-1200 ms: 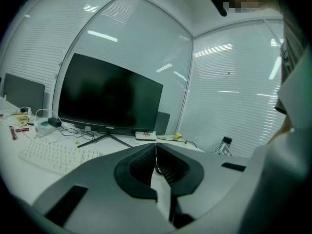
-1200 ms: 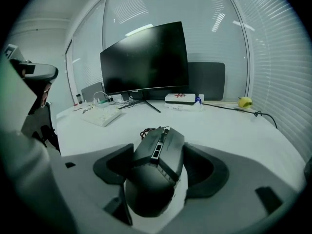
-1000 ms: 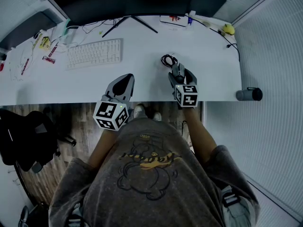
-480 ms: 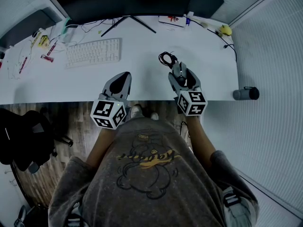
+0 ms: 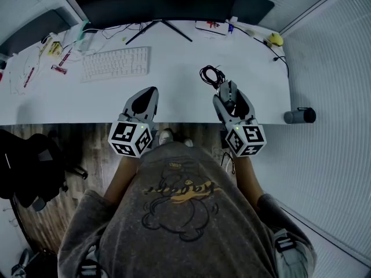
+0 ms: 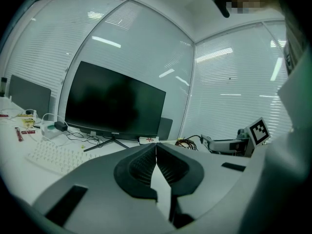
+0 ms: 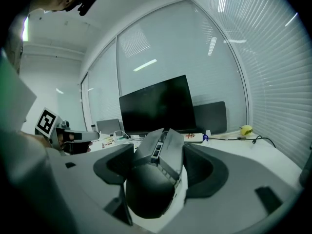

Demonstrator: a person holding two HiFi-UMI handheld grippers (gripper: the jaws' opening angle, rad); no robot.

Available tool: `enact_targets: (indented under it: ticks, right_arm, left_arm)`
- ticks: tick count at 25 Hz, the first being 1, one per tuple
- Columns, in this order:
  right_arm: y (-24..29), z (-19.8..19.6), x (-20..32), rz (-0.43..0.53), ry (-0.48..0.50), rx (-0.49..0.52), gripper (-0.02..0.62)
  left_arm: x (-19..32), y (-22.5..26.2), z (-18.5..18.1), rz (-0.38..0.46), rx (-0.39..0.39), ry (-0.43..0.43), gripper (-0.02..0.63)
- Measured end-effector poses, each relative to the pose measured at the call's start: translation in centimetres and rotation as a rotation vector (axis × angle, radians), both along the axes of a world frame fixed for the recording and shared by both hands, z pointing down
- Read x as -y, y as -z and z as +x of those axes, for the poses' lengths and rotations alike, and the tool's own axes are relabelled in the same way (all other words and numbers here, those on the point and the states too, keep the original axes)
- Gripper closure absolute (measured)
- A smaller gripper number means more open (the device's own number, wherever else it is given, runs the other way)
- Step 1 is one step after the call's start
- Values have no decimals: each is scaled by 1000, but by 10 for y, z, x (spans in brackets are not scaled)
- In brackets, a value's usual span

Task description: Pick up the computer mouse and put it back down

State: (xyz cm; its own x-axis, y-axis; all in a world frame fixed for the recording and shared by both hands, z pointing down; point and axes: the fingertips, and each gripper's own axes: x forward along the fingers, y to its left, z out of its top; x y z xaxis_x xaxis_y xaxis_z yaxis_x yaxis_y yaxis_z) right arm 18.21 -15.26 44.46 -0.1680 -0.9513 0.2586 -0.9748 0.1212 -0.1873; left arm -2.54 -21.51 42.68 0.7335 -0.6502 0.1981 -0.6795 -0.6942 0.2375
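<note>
The dark computer mouse (image 7: pixel 156 177) sits clamped between the jaws of my right gripper (image 7: pixel 161 145), raised off the white desk (image 5: pixel 174 62), its nose towards the monitor. From the head view the mouse (image 5: pixel 229 92) shows between the right gripper (image 5: pixel 231 92) fingers near the desk's front edge, its coiled black cable (image 5: pixel 211 75) lying just beyond on the desk. My left gripper (image 5: pixel 148 95) hovers at the front edge to the left, shut with nothing in it; its jaws meet in the left gripper view (image 6: pixel 156 150).
A white keyboard (image 5: pixel 116 63) lies at the left. The black monitor (image 5: pixel 153 2) on its stand fills the back. Small items lie at the far left (image 5: pixel 58 54), a yellow object (image 5: pixel 278 37) at the back right. A dark cylinder (image 5: pixel 299 116) sits off the desk's right end.
My right gripper has risen with the mouse and drifted right and towards the person. The left gripper has barely moved.
</note>
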Motion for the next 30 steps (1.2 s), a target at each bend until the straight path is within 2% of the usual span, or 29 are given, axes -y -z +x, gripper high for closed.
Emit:
enact_targets:
  ticks: [10,30]
  right_arm:
    - [21,-16,1,37,55,17,275]
    - [29,-73,41,44,246,33,276]
  left_arm:
    - [-1,3,-18,1,1,44,588]
    - [3,3,-60,9,8,177,588]
